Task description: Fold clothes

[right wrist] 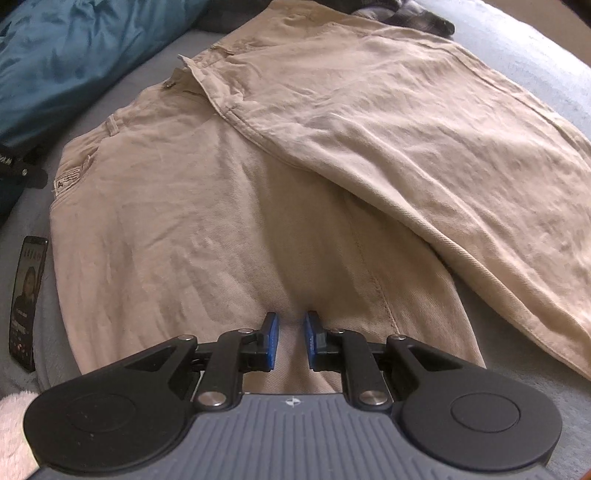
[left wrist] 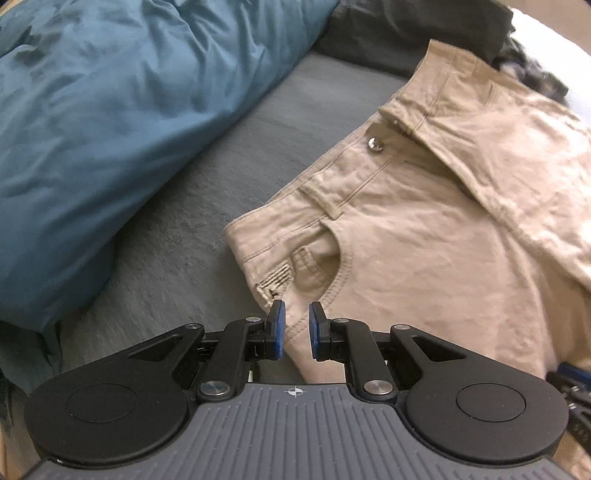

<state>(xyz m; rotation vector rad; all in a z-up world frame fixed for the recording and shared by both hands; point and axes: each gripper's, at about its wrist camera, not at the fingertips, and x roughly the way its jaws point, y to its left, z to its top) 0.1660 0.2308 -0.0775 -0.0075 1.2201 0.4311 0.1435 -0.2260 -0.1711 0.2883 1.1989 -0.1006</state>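
Note:
Beige trousers (left wrist: 406,240) lie flat on a grey bed sheet (left wrist: 221,166), waistband and metal button (left wrist: 375,144) toward the blue duvet. One leg (right wrist: 406,129) is folded diagonally over the other. My left gripper (left wrist: 295,314) hovers over the front pocket corner near the waistband, its blue pads nearly together with nothing between them. My right gripper (right wrist: 291,325) sits low over the trousers (right wrist: 221,203) at the thigh, beside a seam. Its pads stand a narrow gap apart with no cloth between them.
A rumpled blue duvet (left wrist: 110,110) bulks along the left. Dark clothes (left wrist: 406,29) are piled beyond the waistband. A phone (right wrist: 27,299) lies on the sheet left of the trousers. A pink fluffy item (right wrist: 11,424) shows at the lower left.

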